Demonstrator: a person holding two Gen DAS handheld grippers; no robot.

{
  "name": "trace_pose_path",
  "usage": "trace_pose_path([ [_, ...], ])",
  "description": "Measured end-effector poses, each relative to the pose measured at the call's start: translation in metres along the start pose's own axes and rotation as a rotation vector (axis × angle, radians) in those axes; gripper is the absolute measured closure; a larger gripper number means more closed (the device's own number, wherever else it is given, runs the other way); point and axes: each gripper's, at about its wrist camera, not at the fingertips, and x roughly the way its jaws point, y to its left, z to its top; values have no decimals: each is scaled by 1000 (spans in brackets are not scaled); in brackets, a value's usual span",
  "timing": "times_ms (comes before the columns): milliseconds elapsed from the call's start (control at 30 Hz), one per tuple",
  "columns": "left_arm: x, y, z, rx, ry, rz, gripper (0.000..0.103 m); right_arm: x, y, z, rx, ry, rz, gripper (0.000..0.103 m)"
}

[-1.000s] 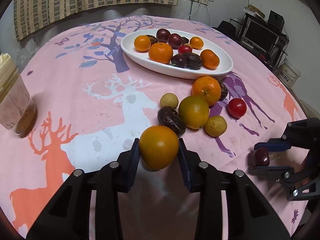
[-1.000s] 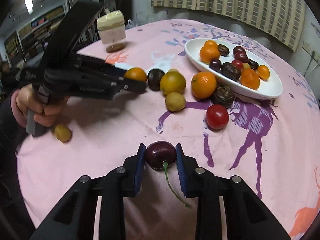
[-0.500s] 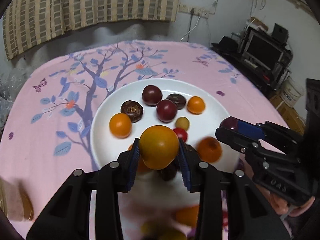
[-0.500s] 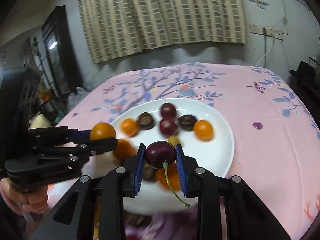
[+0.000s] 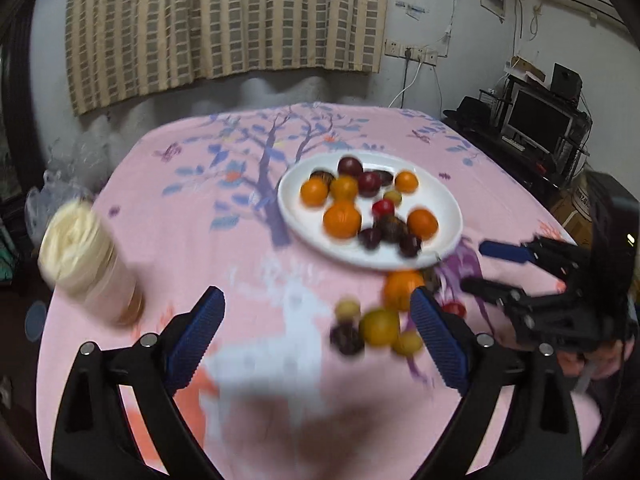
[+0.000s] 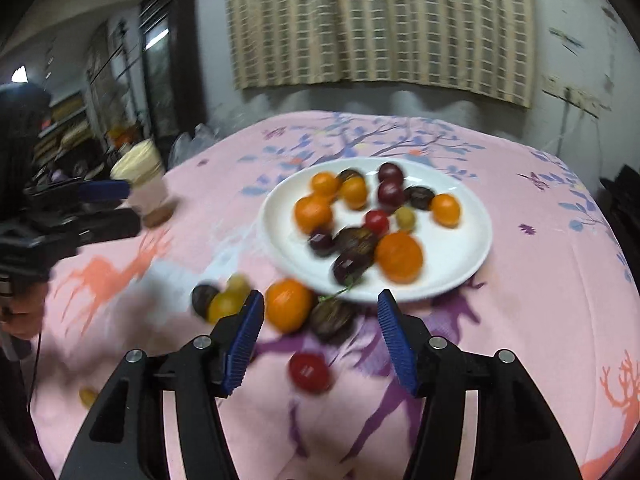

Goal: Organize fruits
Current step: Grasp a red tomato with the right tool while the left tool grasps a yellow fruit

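2 grippers hang over a round table covered by a pink tablecloth (image 5: 192, 216) printed with trees and deer. The left gripper (image 5: 318, 328) has just spread its jaws wide and nothing sits between its blue pads (image 5: 196, 330). The right gripper (image 6: 320, 338) has also just let its jaws part, and they grasp nothing; loose fruit on the cloth shows through the gap.

Most of the fruit lies on a white oval plate (image 6: 452, 264) near the middle of the table: several oranges, among them a large orange (image 6: 399, 258) toward the near rim, a few dark plums, dark wrinkled fruits, a small red tomato (image 6: 377, 221) and a pale yellow-green fruit. A dark cherry (image 6: 347, 268) with a green stem rests by the near rim.

A few pieces lie on the cloth just in front of the plate: an orange on the cloth (image 6: 289, 304) touching a dark wrinkled fruit (image 6: 331, 318), a red tomato on the cloth (image 6: 309, 372) nearer the camera, and a small cluster of yellowish and dark fruit (image 6: 220, 300) to the left. 1 more small yellow fruit (image 6: 88, 396) lies well apart at the near left edge.

A jar (image 5: 90, 268) with a cream lid stands on the left side of the table. Both views are blurred.
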Motion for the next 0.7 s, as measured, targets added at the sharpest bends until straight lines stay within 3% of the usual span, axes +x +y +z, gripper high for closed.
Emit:
trace_pose_path([
  [233, -47, -11, -90, -3, 41, -51, 11, 13, 15, -22, -92, 110, -19, 42],
  [400, -46, -26, -131, 54, 108, -35, 13, 22, 18, -28, -115, 145, -23, 42],
  [500, -35, -24, -141, 39, 164, -46, 34, 28, 19, -31, -121, 171, -25, 44],
  [567, -29, -19, -144, 13, 180, -54, 36, 33, 18, -33, -122, 186, -33, 53],
  [633, -27, -18, -144, 4, 192, -62, 44, 36, 17, -34, -116, 200, -31, 69],
  [700, -25, -19, -143, 6, 204, -69, 51, 36, 17, -35, -117, 201, -41, 72],
])
